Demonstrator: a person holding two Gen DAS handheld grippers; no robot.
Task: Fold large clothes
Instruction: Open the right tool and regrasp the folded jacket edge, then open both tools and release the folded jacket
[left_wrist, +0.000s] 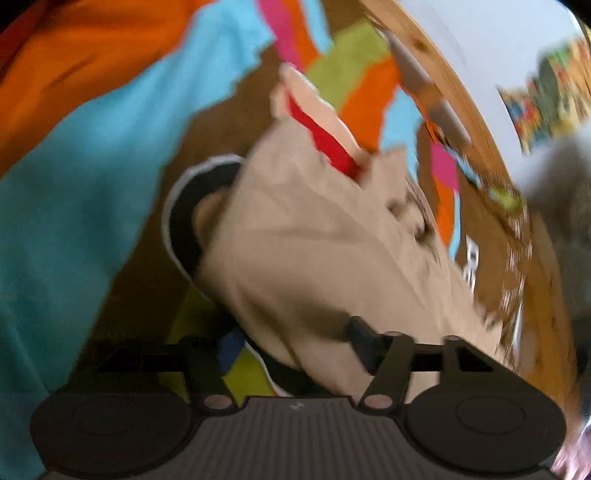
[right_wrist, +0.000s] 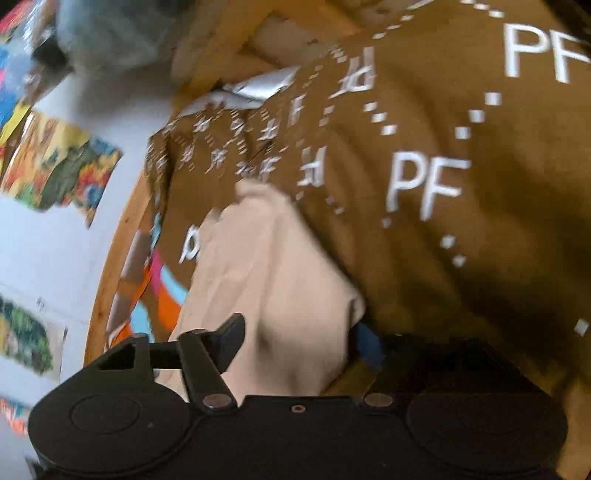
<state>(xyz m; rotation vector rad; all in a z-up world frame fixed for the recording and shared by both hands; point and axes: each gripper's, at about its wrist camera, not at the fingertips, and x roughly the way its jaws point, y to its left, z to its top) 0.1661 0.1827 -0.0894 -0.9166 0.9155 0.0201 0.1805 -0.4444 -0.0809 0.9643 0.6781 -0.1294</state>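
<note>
Left wrist view: left gripper (left_wrist: 291, 350) pinches beige cotton garment (left_wrist: 306, 236), lifted above striped multicoloured bedspread (left_wrist: 92, 166). Right gripper (right_wrist: 295, 339) clamps the same cloth (right_wrist: 273, 280). Bunched, unfolded; folding barely begun, I judge.

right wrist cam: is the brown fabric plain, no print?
No. The brown fabric carries repeated white "PF" letters and rows of small white squares.

- Garment (left_wrist: 314, 236): beige, red strip (left_wrist: 325, 138).
- Cloth (right_wrist: 461, 184): brown, white "PF" letters, dotted lines.
- Bedspread (left_wrist: 74, 166): turquoise, orange, pink, lime patches on brown.
</note>
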